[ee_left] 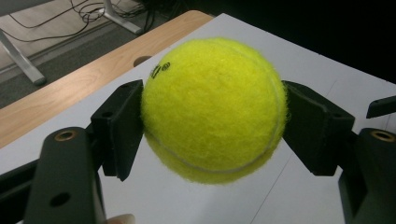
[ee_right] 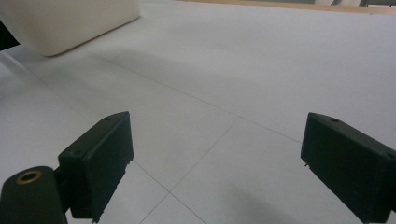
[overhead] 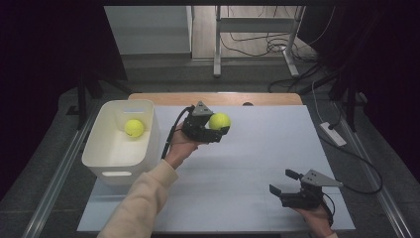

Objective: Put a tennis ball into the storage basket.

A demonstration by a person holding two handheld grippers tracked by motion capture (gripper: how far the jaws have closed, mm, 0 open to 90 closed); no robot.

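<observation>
Pinching from both sides, the jaws of my left gripper [overhead: 214, 130] are closed on a yellow tennis ball [ee_left: 214, 108], one black pad pressed against each flank so the ball sits squarely between them, bulging above and below the pads. In the left gripper view a small black printed mark shows on the ball's upper left, and a pale seam curves across its lower half. I hold the ball up off the desk [overhead: 257, 163], over the far-left part of the white surface, with my left hand [overhead: 179, 148] wrapped under the gripper and its cable looping off to the left.

Just left of that gripper stands a white bin [overhead: 101, 153] near the desk's left edge, and a second tennis ball [overhead: 134, 128] lies inside it toward the far end.

My right gripper [overhead: 286, 182] rests low at the near right of the desk, well apart from the ball and the bin. Its jaws stand wide apart with nothing between them but bare white surface.
</observation>
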